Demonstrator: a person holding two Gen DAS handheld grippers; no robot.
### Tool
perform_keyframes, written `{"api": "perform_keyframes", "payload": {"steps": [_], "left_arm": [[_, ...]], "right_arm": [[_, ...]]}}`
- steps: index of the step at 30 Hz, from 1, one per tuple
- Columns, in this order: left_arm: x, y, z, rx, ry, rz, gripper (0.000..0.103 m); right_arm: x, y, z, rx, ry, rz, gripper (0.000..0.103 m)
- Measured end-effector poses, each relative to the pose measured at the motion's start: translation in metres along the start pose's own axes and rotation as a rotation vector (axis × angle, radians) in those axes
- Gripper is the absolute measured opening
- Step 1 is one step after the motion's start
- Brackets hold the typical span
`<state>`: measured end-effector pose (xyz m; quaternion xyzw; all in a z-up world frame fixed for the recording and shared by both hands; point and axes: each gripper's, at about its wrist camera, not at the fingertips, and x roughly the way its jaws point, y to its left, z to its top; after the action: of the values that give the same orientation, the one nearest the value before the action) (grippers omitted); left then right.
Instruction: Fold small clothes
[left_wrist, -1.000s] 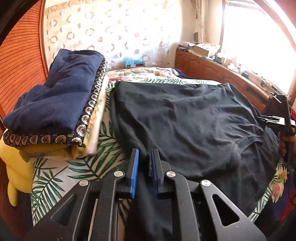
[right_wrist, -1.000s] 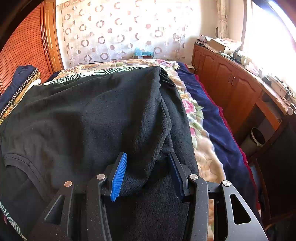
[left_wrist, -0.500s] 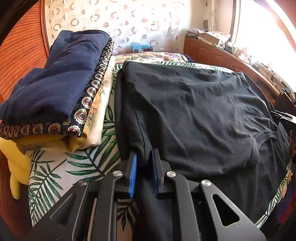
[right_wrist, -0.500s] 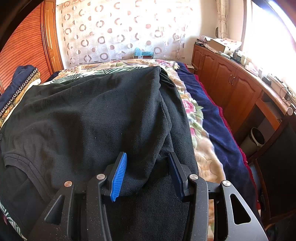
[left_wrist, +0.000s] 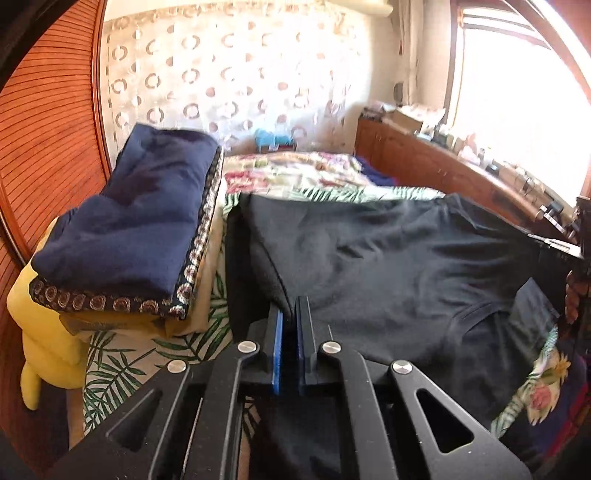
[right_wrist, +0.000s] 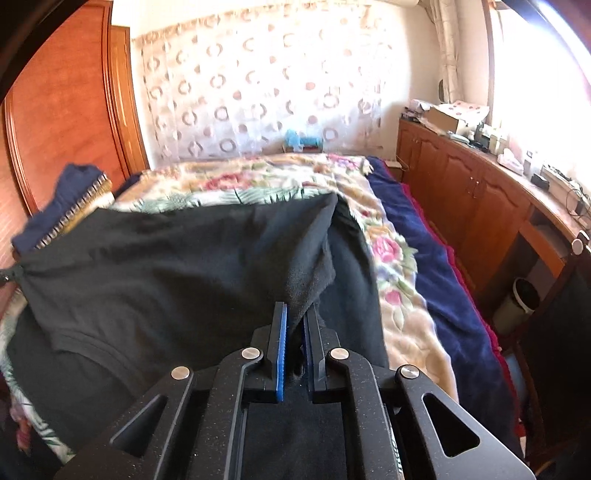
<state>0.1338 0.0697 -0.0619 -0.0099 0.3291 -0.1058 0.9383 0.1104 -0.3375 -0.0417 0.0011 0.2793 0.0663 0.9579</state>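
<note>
A black T-shirt lies spread across a bed covered with a flowered and palm-leaf blanket, gripped at its near edge by 2 hand-held tongs. The left tongs are pinched almost closed on a fold of the shirt at its left side, the blue pads pressed against the dark cloth, which rises in a ridge from the blanket up into the jaws. The right tongs are likewise clamped narrow on the shirt's right side, a peak of fabric pulled up between the pads while the rest of the shirt sags back toward the middle of the bed. The shirt's collar seam shows near the bed's near edge in both views.

Along the left edge of the bed sits a stack of folded clothes: a navy piece on top, a dark band with round gold patterns under it, then cream and yellow layers. A navy blanket runs down the bed's right edge. Beyond it stands a row of wooden cabinets under a bright window, their top crowded with boxes and small items. A curtain with ring patterns hangs behind the far end of the bed.
</note>
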Motion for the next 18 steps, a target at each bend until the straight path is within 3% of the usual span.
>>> {"api": "perform_keyframes", "payload": {"steps": [12,18], "left_arm": [[-0.055,0.005,-0.009,-0.065,-0.084,-0.08,0.006],[-0.06,0.01,-0.04,-0.094,-0.035,-0.077,0.006]], "right_arm": [[-0.083,-0.019,-0.021,-0.001,-0.08,0.034,0.007],[-0.095,-0.024,-0.047,-0.017,-0.037,0.024,0.007]]}}
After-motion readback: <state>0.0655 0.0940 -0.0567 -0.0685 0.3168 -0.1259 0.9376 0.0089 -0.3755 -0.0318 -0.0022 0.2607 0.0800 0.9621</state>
